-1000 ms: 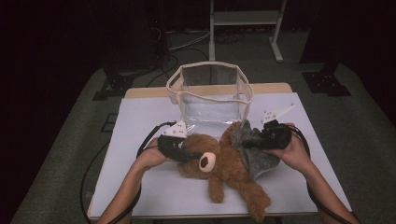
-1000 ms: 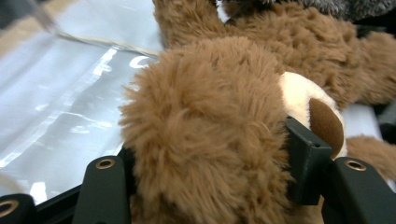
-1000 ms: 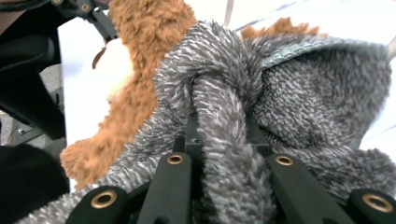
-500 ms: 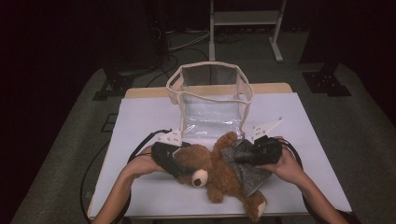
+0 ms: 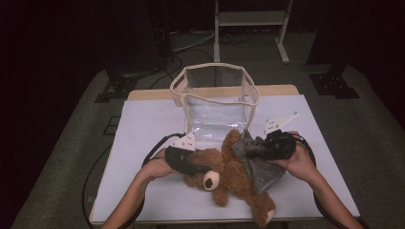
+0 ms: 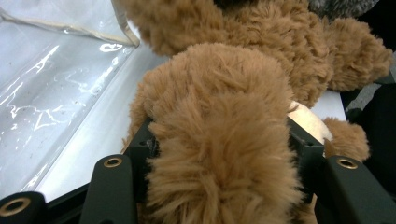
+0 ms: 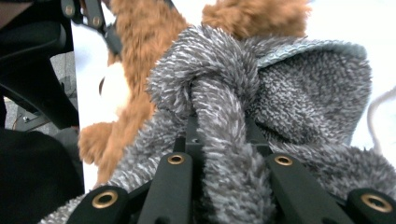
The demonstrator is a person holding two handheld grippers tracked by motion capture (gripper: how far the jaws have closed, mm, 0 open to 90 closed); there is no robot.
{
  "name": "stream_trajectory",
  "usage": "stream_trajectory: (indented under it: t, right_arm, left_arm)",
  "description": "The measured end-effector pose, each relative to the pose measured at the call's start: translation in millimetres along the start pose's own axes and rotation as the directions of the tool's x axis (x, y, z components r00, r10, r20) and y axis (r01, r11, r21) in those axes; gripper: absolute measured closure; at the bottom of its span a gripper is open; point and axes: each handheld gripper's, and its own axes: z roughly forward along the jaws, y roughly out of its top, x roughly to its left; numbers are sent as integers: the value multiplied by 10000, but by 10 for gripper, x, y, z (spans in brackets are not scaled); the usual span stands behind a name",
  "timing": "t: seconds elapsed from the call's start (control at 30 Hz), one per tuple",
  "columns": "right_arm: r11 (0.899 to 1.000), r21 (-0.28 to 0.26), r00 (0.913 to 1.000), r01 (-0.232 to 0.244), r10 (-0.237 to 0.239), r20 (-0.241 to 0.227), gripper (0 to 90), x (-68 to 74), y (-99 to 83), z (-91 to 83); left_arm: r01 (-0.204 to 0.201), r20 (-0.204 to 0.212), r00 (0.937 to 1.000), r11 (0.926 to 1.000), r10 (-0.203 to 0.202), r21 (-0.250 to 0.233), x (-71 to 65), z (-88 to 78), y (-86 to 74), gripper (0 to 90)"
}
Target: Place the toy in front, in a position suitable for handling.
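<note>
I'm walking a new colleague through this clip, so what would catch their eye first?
The brown teddy bear lying near the table's front edge stands out, with a grey fleece garment draped on it. The left gripper is clamped on a furry part of the bear, and the right gripper pinches a fold of the grey garment. Just behind the bear stands an open clear bag with cream trim.

The gripper (image 6: 219,154) clamps the teddy bear's (image 6: 224,130) brown plush.
</note>
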Motion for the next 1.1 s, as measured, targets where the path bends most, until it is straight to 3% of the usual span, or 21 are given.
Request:
stream_trajectory:
  t: [0.13, 0.2, 0.27, 0.4, 0.5, 0.53, 0.67, 0.7, 0.87, 0.9, 0.97, 1.07, 1.1]
  right_arm:
    - [9989, 405, 9991, 233, -219, -357, 771, 40, 24, 147]
    - [9995, 324, 9988, 69, -53, -496, 771, 28, -18, 125]
    - [9996, 258, 9987, -70, 83, -497, 771, 8, -87, 55]
    - [9984, 390, 9991, -413, 418, -99, 771, -24, -240, -90]
    - [9927, 540, 9940, -1079, 1066, 249, 769, -88, -451, -276]
    - [9925, 537, 9935, -1096, 1077, 370, 770, -83, -474, -307]
    - [9950, 270, 9945, -963, 951, 429, 770, -33, -424, -362]
    - [9972, 128, 9965, -735, 730, 406, 770, -10, -321, -343]
    - [9994, 137, 9995, -316, 315, 82, 770, 37, -132, -185]
    - [9994, 344, 9999, -108, 111, -75, 770, 60, -104, -94]
    - [9992, 376, 9999, -100, 105, -120, 769, 61, -120, -71]
    - [9986, 268, 9988, -455, 460, -183, 770, 16, -250, -132]
    - [9967, 209, 9969, -780, 783, -116, 770, -10, -386, -208]
  left_arm:
    - [-113, -37, 9999, 9999, 113, 122, -28, -26, -2, 404]
    - [-324, -72, 9994, 9993, 326, 203, -51, -71, -23, 394]
    - [-291, -102, 9995, 9994, 293, 181, -66, -79, -32, 381]
    - [-244, -135, 9996, 9997, 244, 16, -105, -100, -65, 365]
    - [-348, -156, 9993, 9991, 352, 222, -129, -100, -32, 349]
    - [-363, -165, 9992, 9990, 367, 275, -130, -100, -25, 346]
    - [-384, -144, 9991, 9988, 388, 307, -125, -96, -19, 341]
    - [-445, -128, 9989, 9982, 450, 395, -127, -98, -10, 338]
    - [-473, -127, 9988, 9974, 480, 552, -126, -105, -5, 327]
    - [-454, -93, 9989, 9974, 460, 554, -112, -117, -21, 325]
    - [-456, -67, 9989, 9977, 460, 502, -104, -125, -35, 324]
    - [-412, -33, 9991, 9982, 414, 425, -100, -135, -52, 321]
    - [-369, -27, 9993, 9987, 370, 341, -100, -134, -60, 320]
